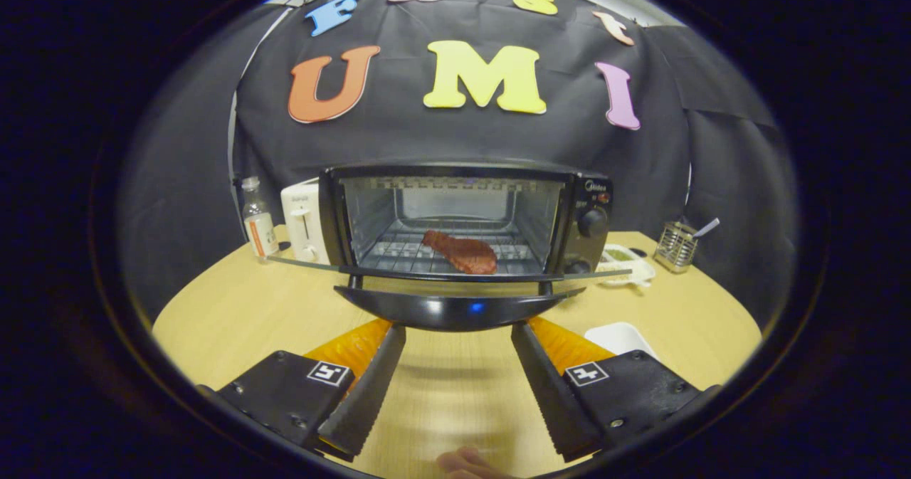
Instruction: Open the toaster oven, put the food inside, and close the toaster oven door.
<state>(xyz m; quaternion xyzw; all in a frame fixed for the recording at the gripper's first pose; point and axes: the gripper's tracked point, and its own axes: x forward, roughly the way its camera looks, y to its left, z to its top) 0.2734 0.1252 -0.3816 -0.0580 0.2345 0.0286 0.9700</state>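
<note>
The toaster oven [466,219] is a black metal box standing toward the back edge of the pale wood-grain counter [235,308], which has a rounded outline. Its glass door [448,274] is folded down flat, seen edge-on as a thin clear sheet, with a curved glossy black handle [455,309] along its front edge. Inside, the walls are shiny metal and a wire rack [406,255] spans the floor. The food [461,251], a reddish-brown slab shaped like a steak with a rough surface, lies on the rack, toward its front right part. Round black knobs [592,223] sit on the oven's right panel.

The tongs [452,340] are spread wide apart and hold nothing. Their ridged inner faces angle outward, and their tips lie just below the door handle, one under each end; whether they touch it cannot be told. Bare counter lies between them.

Left of the oven, touching or just beside it, stands a white boxy toaster [302,219], and further left a clear bottle [257,219] near the counter's back left edge. To the right are a shallow white dish [630,265] beside the oven and a metal mesh holder [675,246] near the back right edge. A white plate [619,337] lies just beyond the right finger. Fingertips of a hand [466,462] show at the near edge.
</note>
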